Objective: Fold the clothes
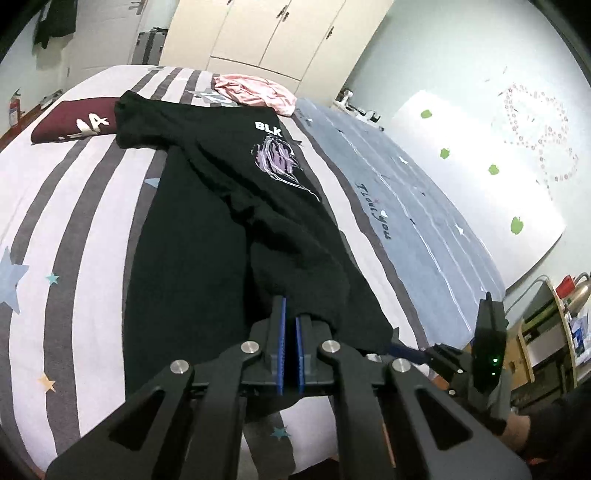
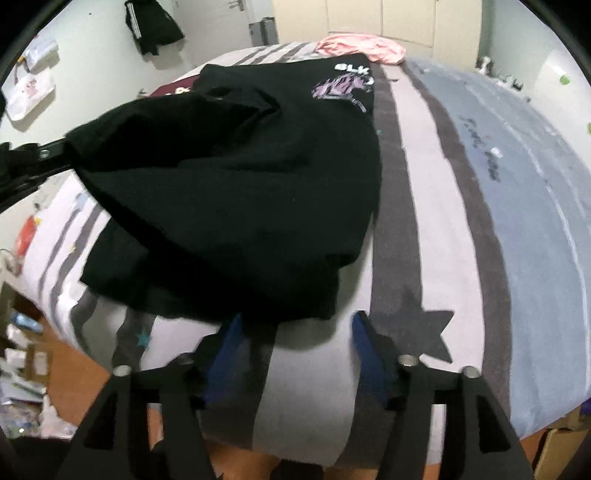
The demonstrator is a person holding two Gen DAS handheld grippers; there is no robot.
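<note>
A black T-shirt (image 1: 207, 229) with a white "BLK" print and a purple graphic lies lengthwise on the striped bed (image 1: 74, 206). My left gripper (image 1: 291, 314) is shut on the shirt's near hem and lifts it slightly. In the right wrist view the shirt (image 2: 240, 199) is bunched, with its left part pulled up by the left gripper (image 2: 48, 155) at the frame's left edge. My right gripper (image 2: 295, 325) is open just at the shirt's near hem, with its left finger partly under the cloth. It also shows in the left wrist view (image 1: 406, 350) at the shirt's corner.
A maroon garment (image 1: 70, 123) and a pink garment (image 1: 255, 92) lie at the far end of the bed. A blue quilt (image 1: 413, 221) covers the bed's right side. A wardrobe (image 1: 273, 33) stands behind. Shelves (image 1: 554, 332) and floor clutter (image 2: 22, 369) flank the bed.
</note>
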